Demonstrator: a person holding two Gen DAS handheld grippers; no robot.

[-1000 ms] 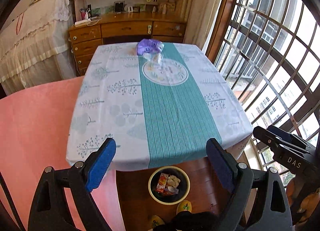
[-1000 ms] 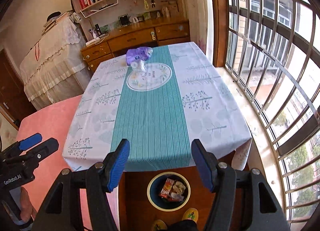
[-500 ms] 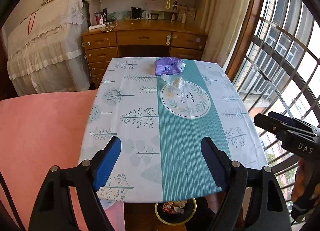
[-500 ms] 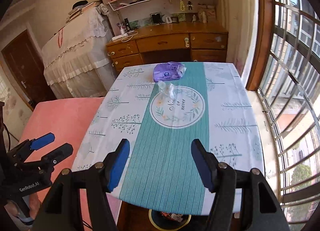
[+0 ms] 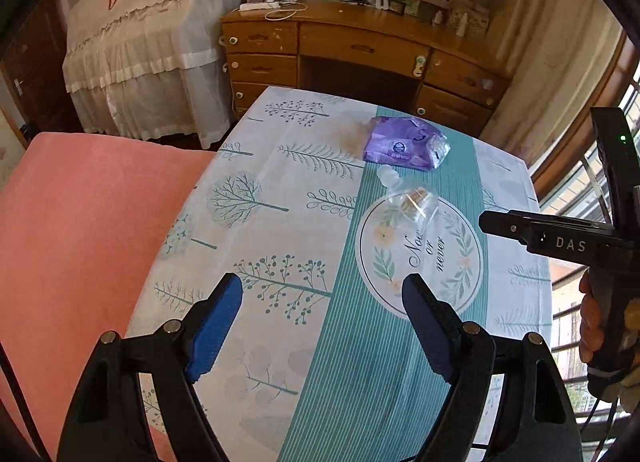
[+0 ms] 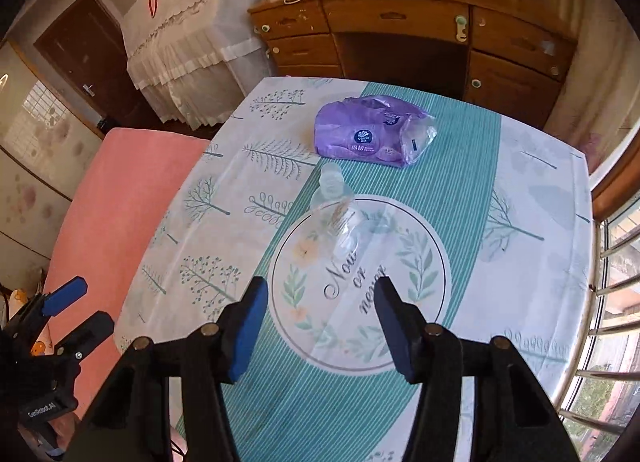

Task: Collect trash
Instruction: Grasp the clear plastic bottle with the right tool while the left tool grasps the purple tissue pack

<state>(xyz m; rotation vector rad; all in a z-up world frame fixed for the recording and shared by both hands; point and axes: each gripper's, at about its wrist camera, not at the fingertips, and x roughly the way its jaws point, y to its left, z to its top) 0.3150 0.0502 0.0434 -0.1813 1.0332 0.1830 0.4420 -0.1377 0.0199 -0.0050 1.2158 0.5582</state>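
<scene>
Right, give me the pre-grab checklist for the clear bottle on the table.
1. Clear bottle lying on its side on the tablecloth, nothing on top: ok.
2. Right gripper empty; its jaws have just been closing but stay apart, nothing between them: ok.
3. Right gripper lined up with the bottle, short of it, not touching: ok.
4. Left gripper open, empty, off to the side: ok.
5. Purple wrapper lies just beyond the bottle's cap end; whether they touch: cannot tell.
6. Trash bin in view: not ok.
</scene>
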